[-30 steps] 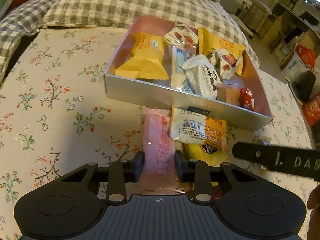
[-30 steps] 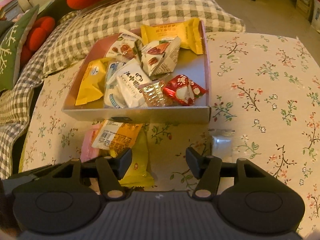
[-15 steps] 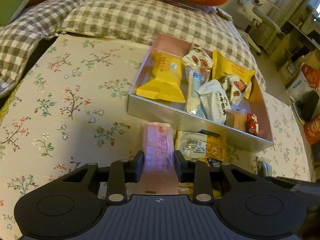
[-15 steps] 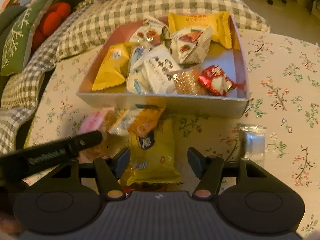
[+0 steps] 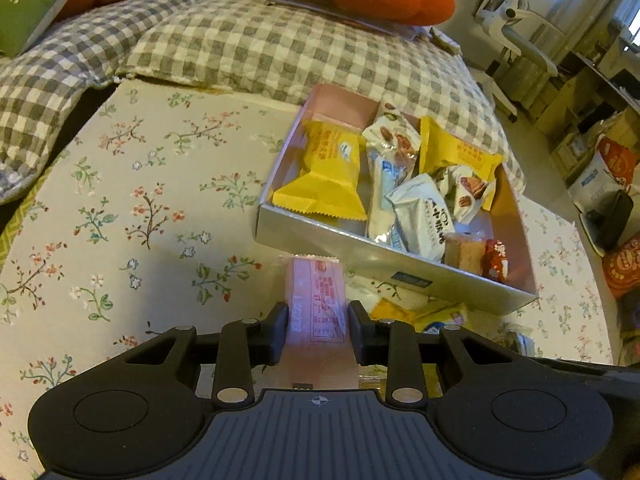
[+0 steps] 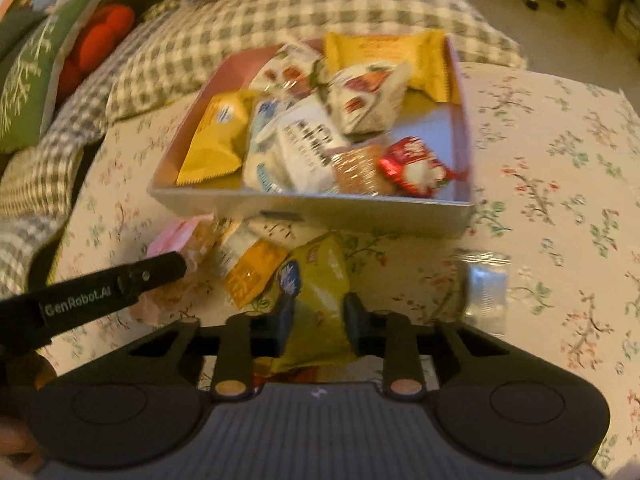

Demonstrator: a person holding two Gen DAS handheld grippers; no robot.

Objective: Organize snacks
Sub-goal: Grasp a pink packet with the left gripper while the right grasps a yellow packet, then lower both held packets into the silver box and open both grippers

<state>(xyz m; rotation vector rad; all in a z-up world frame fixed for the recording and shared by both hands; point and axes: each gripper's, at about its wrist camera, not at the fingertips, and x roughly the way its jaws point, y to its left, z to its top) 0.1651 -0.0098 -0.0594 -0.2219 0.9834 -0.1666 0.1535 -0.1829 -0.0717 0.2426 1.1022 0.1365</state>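
Left tool (image 5: 318, 330) grips pink pack (image 5: 316, 300) | right tool (image 6: 318, 320) pinches yellow bag (image 6: 316, 280) — risk: thin wrappers slipping before reaching box (image 5: 360, 250).

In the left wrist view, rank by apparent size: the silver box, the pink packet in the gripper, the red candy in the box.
1. Silver box, clearly largest.
2. Pink packet, though it lies nearest the camera, which inflates it.
3. Red candy, smallest, even allowing for its distance.

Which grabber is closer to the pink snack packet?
Left. The left gripper has its fingers closed on the pink snack packet. The right gripper is off to the side, its fingers around a yellow-green snack bag instead.
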